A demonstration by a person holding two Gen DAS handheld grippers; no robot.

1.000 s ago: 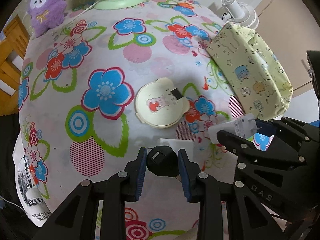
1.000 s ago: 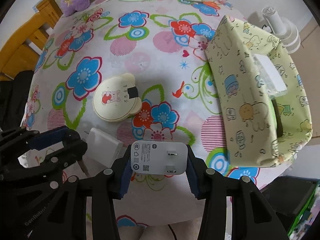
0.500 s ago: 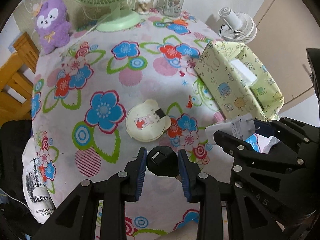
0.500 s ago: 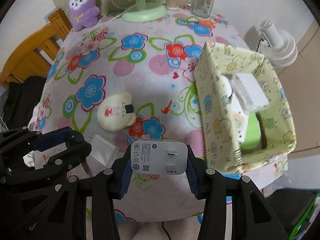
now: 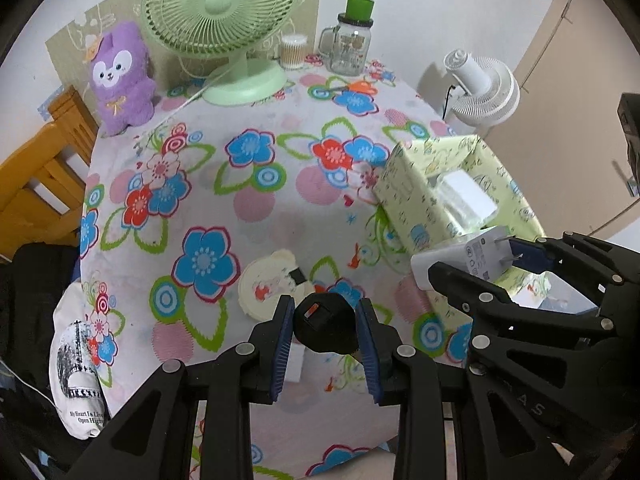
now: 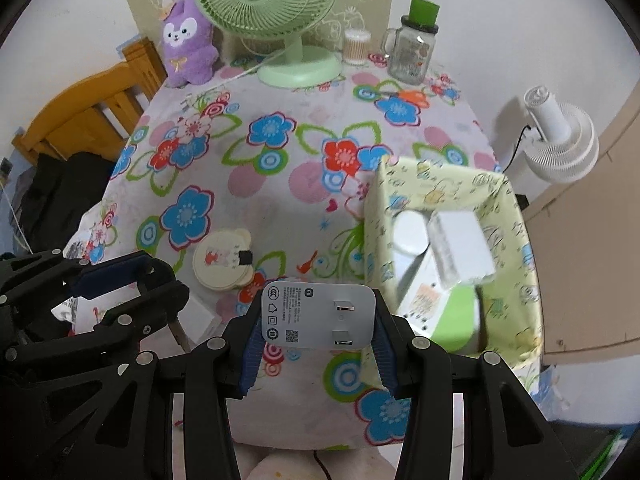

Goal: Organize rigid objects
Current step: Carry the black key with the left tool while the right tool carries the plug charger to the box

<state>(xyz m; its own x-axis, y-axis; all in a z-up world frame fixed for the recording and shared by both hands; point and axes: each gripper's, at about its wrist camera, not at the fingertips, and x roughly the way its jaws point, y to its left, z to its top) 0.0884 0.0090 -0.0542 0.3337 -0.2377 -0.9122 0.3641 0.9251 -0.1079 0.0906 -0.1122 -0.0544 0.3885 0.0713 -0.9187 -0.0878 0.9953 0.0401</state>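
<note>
Right wrist view: the right gripper (image 6: 318,322) squeezes the white charger (image 6: 318,316); the yellow box (image 6: 516,216) sits ahead-right. The left gripper (image 5: 324,328) pinches a black plug (image 5: 325,326). A loose squeeze could drop either.

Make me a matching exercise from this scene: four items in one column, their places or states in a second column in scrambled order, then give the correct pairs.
Items:
1. white charger
2. black adapter
3. round cream case
4. purple plush

Places:
A. upright at the table's far edge, beside the green fan
B. clamped in the left gripper
C. lying flat on the flowered tablecloth
D. clamped in the right gripper

Pairs: 1-D, 2-B, 3-C, 4-A
</note>
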